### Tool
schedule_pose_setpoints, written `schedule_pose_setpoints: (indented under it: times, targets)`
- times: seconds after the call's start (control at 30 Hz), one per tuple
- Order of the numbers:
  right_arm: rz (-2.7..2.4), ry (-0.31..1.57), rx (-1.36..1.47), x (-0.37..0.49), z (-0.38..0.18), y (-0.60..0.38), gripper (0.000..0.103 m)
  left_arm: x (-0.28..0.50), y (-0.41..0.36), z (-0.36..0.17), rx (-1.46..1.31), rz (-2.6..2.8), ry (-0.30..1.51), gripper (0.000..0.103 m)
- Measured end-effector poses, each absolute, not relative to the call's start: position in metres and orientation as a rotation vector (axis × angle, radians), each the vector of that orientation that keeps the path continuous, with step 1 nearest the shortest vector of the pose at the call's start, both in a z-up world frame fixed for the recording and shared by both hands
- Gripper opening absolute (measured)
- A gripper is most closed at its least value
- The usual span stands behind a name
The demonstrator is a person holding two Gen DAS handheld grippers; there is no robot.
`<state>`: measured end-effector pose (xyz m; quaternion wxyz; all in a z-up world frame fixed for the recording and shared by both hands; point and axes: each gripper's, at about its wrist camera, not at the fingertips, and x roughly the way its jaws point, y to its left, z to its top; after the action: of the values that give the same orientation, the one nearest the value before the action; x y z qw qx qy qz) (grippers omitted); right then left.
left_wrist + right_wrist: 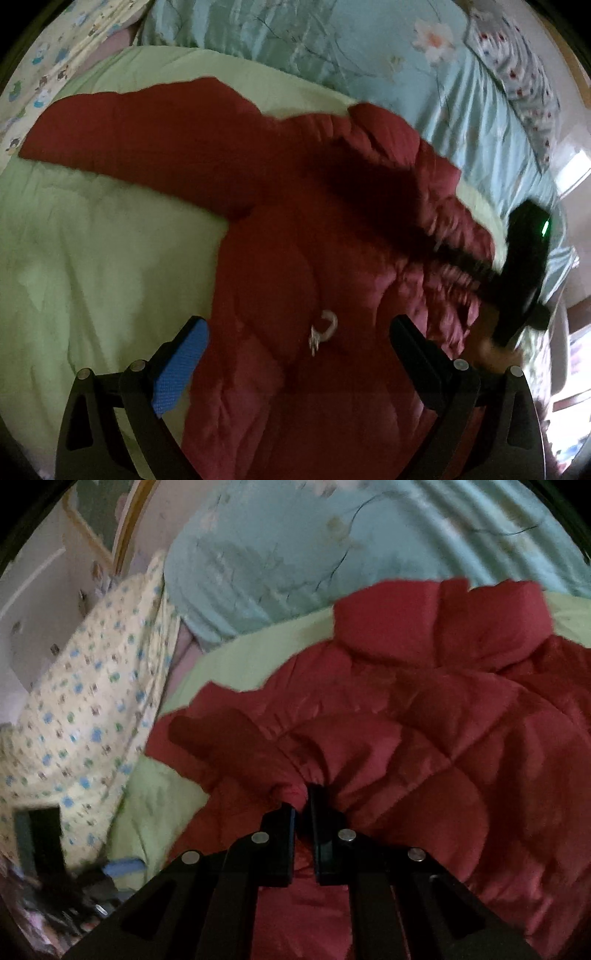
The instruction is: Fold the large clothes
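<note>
A dark red quilted puffer jacket (288, 229) lies on a light green sheet (92, 240), one sleeve (122, 140) stretched to the left. A silver zipper pull (324, 330) sits between my fingers. My left gripper (299, 332) is open just above the jacket, its blue pad (181, 369) showing. In the right wrist view the jacket (424, 731) fills the middle. My right gripper (302, 801) is shut on a bunched fold of the red jacket. The right gripper's body (524, 273) shows in the left wrist view at the jacket's right edge.
A teal floral quilt (332, 48) lies behind the jacket, also in the right wrist view (295, 554). A cream pillow with small animal prints (85, 716) is at the left. A patterned pillow (517, 92) is at the far right. The left gripper (110, 871) shows blurred at lower left.
</note>
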<state>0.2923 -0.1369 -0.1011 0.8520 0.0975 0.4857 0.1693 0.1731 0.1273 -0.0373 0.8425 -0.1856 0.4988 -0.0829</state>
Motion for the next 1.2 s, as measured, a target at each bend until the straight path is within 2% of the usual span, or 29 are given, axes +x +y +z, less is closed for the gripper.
schedule_pose_setpoints:
  times: [0.23, 0.4, 0.43, 0.5, 0.53, 0.57, 0.7, 0.73, 0.77, 0.8, 0.83, 1.0, 1.1, 1.13, 1.2]
  targets:
    - [0.368, 1.035, 0.111, 0.287, -0.119, -0.122, 0.008, 0.239, 0.136, -0.039, -0.455, -0.226, 1.066, 0.100]
    - [0.375, 1.023, 0.108, 0.286, -0.121, -0.119, 0.011, 0.308, 0.120, -0.072, -0.477, -0.288, 1.144, 0.098]
    - [0.375, 1.022, 0.104, 0.285, -0.121, -0.119, 0.012, 0.320, 0.118, -0.079, -0.488, -0.295, 1.159, 0.095]
    - [0.370, 1.026, 0.092, 0.284, -0.121, -0.119, 0.013, 0.339, 0.114, -0.088, -0.503, -0.320, 1.170, 0.070]
    - [0.370, 1.030, 0.089, 0.283, -0.121, -0.119, 0.013, 0.345, 0.112, -0.092, -0.503, -0.332, 1.180, 0.048]
    - [0.374, 1.033, 0.087, 0.282, -0.121, -0.119, 0.014, 0.353, 0.109, -0.098, -0.500, -0.342, 1.192, 0.036]
    - [0.385, 1.037, 0.101, 0.274, -0.119, -0.124, 0.018, 0.363, 0.085, -0.104, -0.338, -0.329, 1.167, 0.024]
    - [0.386, 1.039, 0.113, 0.272, -0.117, -0.126, 0.022, 0.363, 0.080, -0.105, -0.291, -0.315, 1.157, 0.018]
    - [0.388, 1.040, 0.125, 0.270, -0.116, -0.129, 0.026, 0.361, 0.079, -0.104, -0.265, -0.311, 1.149, 0.017]
    - [0.395, 1.039, 0.153, 0.266, -0.112, -0.134, 0.036, 0.362, 0.078, -0.105, -0.245, -0.313, 1.138, 0.016]
    - [0.398, 1.035, 0.169, 0.262, -0.109, -0.139, 0.040, 0.363, 0.080, -0.105, -0.231, -0.313, 1.125, 0.014]
    - [0.278, 0.930, 0.178, 0.238, -0.072, -0.183, 0.043, 0.362, 0.076, -0.099, -0.087, -0.259, 1.026, 0.013]
    - [0.131, 0.845, 0.203, 0.234, -0.051, -0.225, 0.053, 0.364, 0.050, -0.113, 0.090, -0.185, 1.011, 0.015]
    - [0.095, 0.837, 0.205, 0.235, -0.049, -0.234, 0.060, 0.365, 0.041, -0.118, 0.149, -0.151, 1.006, 0.019]
    - [-0.009, 0.862, 0.200, 0.243, -0.051, -0.259, 0.066, 0.364, 0.033, -0.118, 0.186, -0.115, 1.000, 0.019]
